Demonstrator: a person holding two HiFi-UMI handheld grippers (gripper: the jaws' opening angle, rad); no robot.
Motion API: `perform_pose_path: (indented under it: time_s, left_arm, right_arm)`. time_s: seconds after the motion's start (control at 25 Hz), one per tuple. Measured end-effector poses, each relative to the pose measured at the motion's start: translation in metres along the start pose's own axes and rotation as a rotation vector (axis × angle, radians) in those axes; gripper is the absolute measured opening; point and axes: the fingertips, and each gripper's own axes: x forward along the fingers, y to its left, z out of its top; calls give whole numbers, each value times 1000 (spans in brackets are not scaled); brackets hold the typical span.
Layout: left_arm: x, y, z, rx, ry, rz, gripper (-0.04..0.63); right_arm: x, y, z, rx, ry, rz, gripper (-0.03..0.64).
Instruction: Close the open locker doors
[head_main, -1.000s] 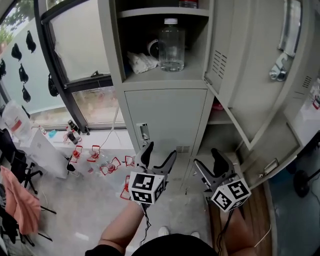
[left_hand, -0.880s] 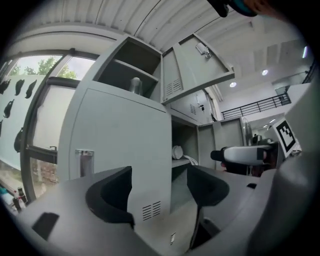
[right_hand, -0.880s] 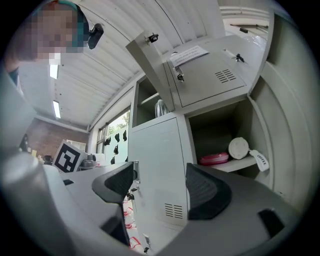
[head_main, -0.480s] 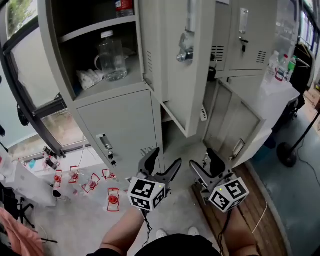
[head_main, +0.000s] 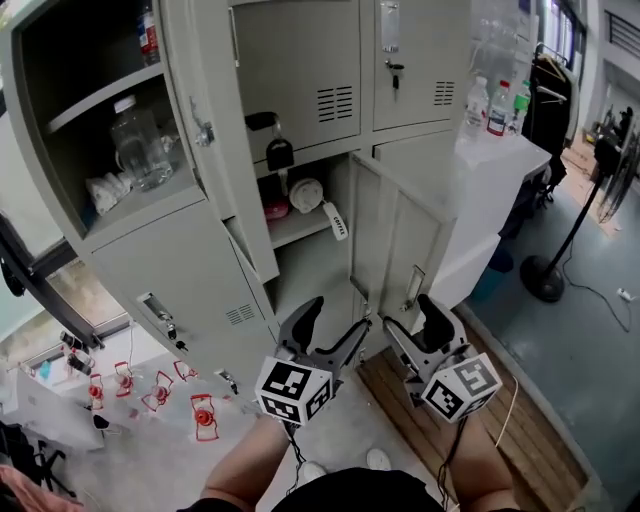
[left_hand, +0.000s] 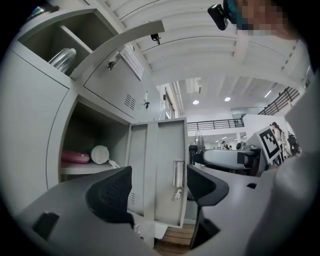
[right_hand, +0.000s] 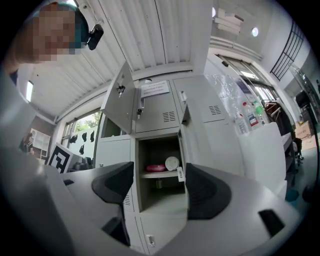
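Note:
Grey metal lockers fill the head view. An upper door (head_main: 212, 135) hangs open, swung out from a compartment holding a clear bottle (head_main: 135, 140). Right of it a lower compartment stands open, showing a pink item (head_main: 272, 210) and a white round thing (head_main: 305, 193); its door (head_main: 395, 235) is swung out to the right. My left gripper (head_main: 335, 318) and right gripper (head_main: 410, 315) are held side by side low in front of that compartment, both open and empty, touching nothing. The left gripper (left_hand: 157, 187) faces the lower door (left_hand: 162, 170). The right gripper (right_hand: 157, 187) faces the open compartment (right_hand: 160, 187).
A white counter (head_main: 500, 150) with several bottles stands to the right of the lockers. A black stand base (head_main: 545, 278) and cable lie on the floor beyond it. Red clips (head_main: 200, 415) are scattered on the floor at left. Wooden boards (head_main: 420, 415) lie under the grippers.
The view has swung right along the lockers. Both grippers travelled right with it, from the closed lower-left door to the open middle compartment. Their jaws look unchanged.

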Motion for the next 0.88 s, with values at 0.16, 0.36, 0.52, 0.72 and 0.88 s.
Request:
perform_pose_path:
  time_s: [0.16,0.36,0.52,0.72,0.88]
  left_arm:
    - [17,-22,-1,1,2,-31,351]
    - [31,-40,-5,-3,5,-50,351]
    - [38,-47,-9,-6,6,-44,351]
    - [41,-48,-15,-6,6,-9,351]
    - [42,-45,-22,-4,10,25,351]
  right_arm:
    - [-15,-27,6,0,-7,-33,322]
    - [-20,-57,1,12,20,-46,319]
    - [-17,-74,-8,33,43,-32,314]
    - [-5,-85,-23,51,78,15,313]
    - [7,-90,-33,58,99,58,311]
